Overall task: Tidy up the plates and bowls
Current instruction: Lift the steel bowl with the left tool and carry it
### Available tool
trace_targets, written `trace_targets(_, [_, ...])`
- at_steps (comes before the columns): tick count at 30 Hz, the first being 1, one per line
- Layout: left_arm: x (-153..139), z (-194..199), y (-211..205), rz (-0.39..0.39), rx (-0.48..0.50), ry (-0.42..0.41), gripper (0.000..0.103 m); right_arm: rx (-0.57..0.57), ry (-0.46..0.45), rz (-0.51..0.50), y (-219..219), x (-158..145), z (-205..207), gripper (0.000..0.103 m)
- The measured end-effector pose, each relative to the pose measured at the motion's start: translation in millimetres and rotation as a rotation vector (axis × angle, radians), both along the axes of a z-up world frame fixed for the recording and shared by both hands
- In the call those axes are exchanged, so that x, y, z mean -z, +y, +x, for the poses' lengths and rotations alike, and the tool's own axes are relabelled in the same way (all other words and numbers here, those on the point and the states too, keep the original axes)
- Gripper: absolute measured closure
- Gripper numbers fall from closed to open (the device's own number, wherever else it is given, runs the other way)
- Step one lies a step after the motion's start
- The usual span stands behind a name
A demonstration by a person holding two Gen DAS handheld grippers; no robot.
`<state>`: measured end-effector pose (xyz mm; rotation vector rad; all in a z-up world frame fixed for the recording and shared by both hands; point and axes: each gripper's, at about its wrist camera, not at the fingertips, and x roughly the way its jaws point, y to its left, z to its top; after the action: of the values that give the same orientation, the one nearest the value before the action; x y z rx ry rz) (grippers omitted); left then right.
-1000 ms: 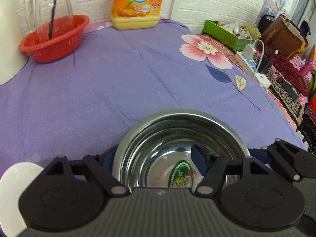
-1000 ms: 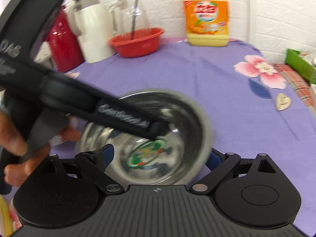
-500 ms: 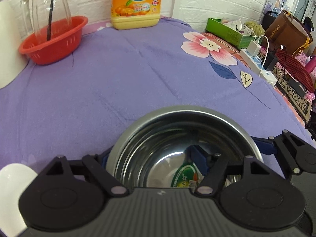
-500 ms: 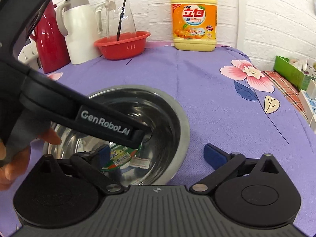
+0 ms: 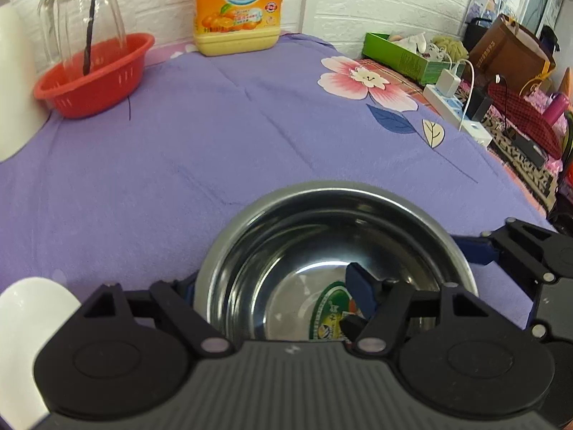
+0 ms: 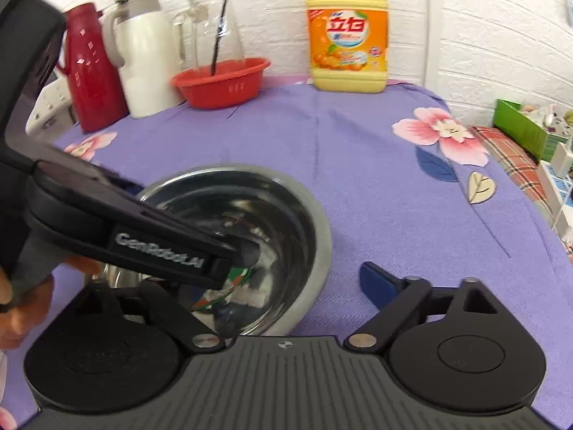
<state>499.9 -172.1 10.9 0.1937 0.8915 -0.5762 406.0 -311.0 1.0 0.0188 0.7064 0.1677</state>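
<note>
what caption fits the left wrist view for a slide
Left gripper straddles the near rim of a round stainless steel bowl on the purple floral tablecloth.

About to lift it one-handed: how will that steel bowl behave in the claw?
The steel bowl looks thin and polished, so probably light, stiff, slippery. Held by one wall in the left claw, it may tilt.

A counter (image 6: 358, 165) draped in purple cloth printed with pink flowers fills both views. At centre foreground a steel bowl (image 5: 333, 251) sits on the cloth. Toward the wall at the top stand a yellow detergent jug (image 6: 347, 36), a red basin (image 6: 220, 82), a white thermos (image 6: 143, 61) and a red thermos (image 6: 91, 71).
</note>
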Motion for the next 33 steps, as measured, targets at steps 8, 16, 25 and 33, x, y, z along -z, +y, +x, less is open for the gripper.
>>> trace_targets(8, [-7.4, -18.5, 6.3, -0.023, -0.032, 0.032, 0.060, -0.029, 0.006, -0.013, 6.7, -5.1, -10.9, 0.010])
trace_targets(16, [-17.2, -84.9, 36.6, -0.025, -0.029, 0.061, 0.060, -0.084, 0.003, 0.019, 32.1, -13.6, -75.4, 0.007])
trace_targets(25, [-9.5, -163.7, 78.3, -0.041, -0.054, 0.079, 0.058, -0.171, 0.015, -0.017, 73.0, -11.4, -146.4, 0.000])
trace_targets(33, [-4.0, -172.4, 75.6, -0.039, -0.071, 0.048, 0.058, -0.159, 0.015, -0.046, 80.3, -5.3, -159.1, 0.000])
